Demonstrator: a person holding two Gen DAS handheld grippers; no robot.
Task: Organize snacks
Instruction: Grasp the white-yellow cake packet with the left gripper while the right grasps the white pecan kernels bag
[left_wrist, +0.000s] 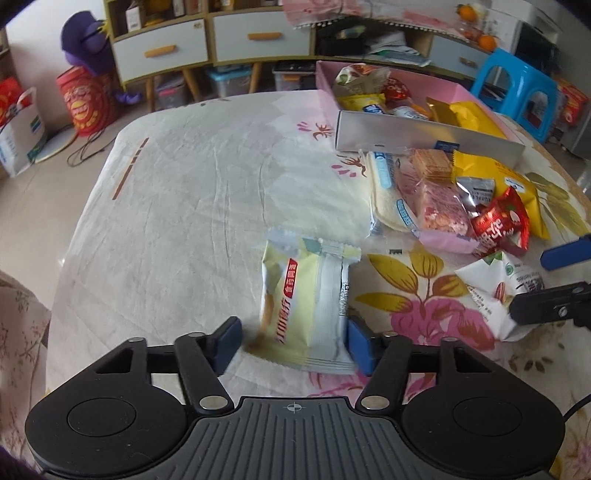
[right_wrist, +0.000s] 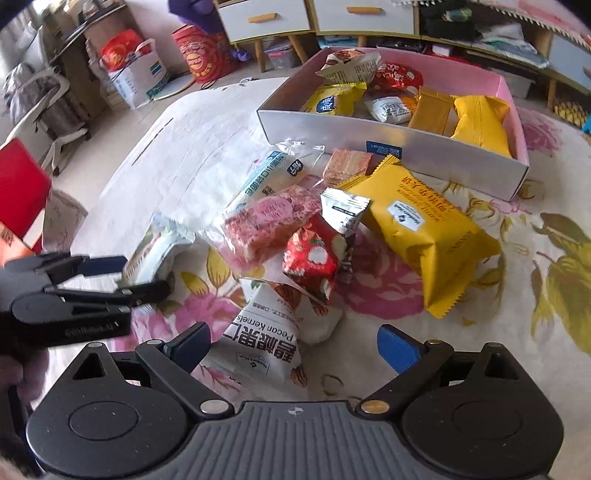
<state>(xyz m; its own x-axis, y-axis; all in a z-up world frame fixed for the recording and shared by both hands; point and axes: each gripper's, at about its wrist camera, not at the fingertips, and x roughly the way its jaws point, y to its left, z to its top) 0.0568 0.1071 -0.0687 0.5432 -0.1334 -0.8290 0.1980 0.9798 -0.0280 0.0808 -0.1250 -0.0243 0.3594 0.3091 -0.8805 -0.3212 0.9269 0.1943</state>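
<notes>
My left gripper (left_wrist: 293, 341) is open around a pale yellow and white snack packet (left_wrist: 308, 306) that lies on the table; its right pad touches the packet, the left pad stands apart. My right gripper (right_wrist: 295, 345) is open over a white pecan kernels bag (right_wrist: 275, 332), not closed on it. A pile of snacks lies ahead: a red packet (right_wrist: 314, 258), a pink bar (right_wrist: 269, 221), a big yellow bag (right_wrist: 424, 229). The pink and silver box (right_wrist: 388, 147) behind the pile holds several snacks. The left gripper also shows in the right wrist view (right_wrist: 140, 275).
The table wears a floral cloth (right_wrist: 535, 295) with a white sheet (left_wrist: 184, 206) on its left half. Beyond the table edge stand a drawer cabinet (left_wrist: 207, 40), a blue stool (left_wrist: 517, 88) and red bags (left_wrist: 86, 101) on the floor.
</notes>
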